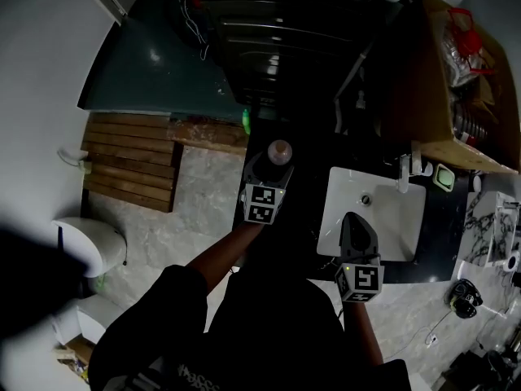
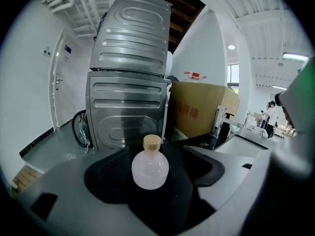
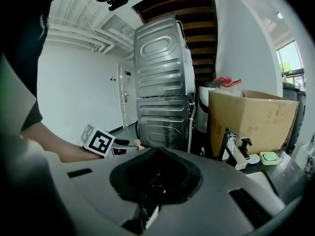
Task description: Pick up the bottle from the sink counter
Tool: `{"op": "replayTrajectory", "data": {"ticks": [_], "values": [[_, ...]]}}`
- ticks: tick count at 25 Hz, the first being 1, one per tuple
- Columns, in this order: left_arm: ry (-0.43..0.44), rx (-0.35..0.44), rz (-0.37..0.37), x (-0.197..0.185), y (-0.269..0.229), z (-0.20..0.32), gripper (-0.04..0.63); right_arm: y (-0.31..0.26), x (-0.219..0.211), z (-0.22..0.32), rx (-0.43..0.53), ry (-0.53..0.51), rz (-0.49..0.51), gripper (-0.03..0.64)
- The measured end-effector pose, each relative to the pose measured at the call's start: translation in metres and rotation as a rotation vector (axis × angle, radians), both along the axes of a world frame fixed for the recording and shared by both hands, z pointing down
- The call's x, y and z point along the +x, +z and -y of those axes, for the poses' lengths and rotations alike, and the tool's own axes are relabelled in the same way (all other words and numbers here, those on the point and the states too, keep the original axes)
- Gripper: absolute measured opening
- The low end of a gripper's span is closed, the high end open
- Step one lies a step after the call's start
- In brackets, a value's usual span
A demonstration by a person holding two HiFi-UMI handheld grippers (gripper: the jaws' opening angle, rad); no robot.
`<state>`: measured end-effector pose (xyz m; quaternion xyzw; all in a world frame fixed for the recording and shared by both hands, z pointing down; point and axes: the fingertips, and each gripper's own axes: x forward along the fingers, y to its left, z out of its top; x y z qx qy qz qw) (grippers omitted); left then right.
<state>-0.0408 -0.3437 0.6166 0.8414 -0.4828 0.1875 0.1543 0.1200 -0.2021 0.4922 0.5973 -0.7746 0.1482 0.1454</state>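
Dark counter [image 1: 305, 187]: bottle [image 2: 150, 170] stands free between left tool [image 2: 158, 156]'s spread jaws.

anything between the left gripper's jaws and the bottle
Nothing. In the left gripper view the bottle stands alone in the gap between the open jaws of the left gripper.

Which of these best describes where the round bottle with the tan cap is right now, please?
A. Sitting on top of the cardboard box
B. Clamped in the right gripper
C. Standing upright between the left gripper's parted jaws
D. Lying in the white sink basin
C: the left gripper view shows the bottle upright between the parted jaws of the left gripper, with a gap on each side.
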Motion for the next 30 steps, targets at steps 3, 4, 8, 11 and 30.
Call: {"op": "replayTrajectory", "data": {"ticks": [3,4,8,11,30], "values": [[0.016,-0.02,0.015,0.003,0.017,0.012,0.353,0.003,0.003,-0.001,-0.012,0.02,-0.008,0.038],[0.02,-0.032,0.02,0.004,0.024,0.015,0.362,0.004,0.005,-0.001,-0.017,0.026,-0.012,0.038],[0.038,-0.062,0.049,0.007,0.041,0.025,0.379,0.008,0.011,-0.002,-0.03,0.054,-0.019,0.038],[0.06,-0.079,0.063,0.01,0.051,0.03,0.387,0.013,0.014,-0.002,-0.039,0.073,-0.023,0.038],[0.069,-0.116,0.185,0.015,0.083,0.038,0.387,0.017,0.005,-0.008,-0.034,0.063,-0.085,0.038]]}}
